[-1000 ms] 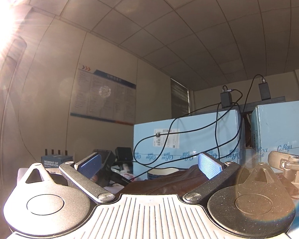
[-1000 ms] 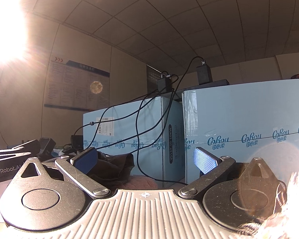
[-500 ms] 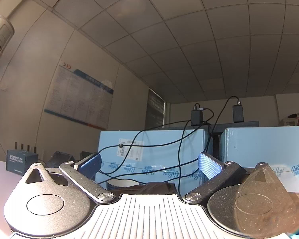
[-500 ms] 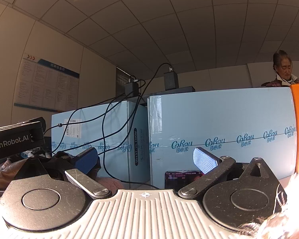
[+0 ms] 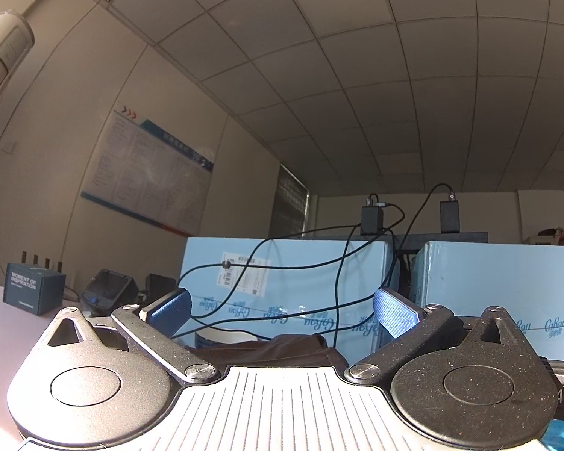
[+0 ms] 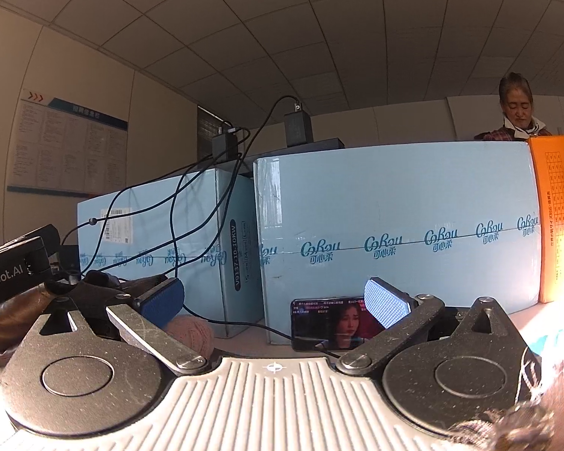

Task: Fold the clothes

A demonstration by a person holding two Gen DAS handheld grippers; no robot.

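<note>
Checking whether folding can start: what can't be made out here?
- Left wrist view: most of the brown garment sits behind the left gripper; its shape is unclear.
- Right wrist view: the dark clothing is cut off by the right gripper.
- Wall poster: text too small.

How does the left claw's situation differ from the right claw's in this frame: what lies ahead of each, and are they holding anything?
Ahead of the left claw lies a dark brown garment; ahead of the right claw stands a lit phone leaning on a blue box. The right claw's view also shows pink yarn; the left claw's does not. Both are open and empty.
</note>
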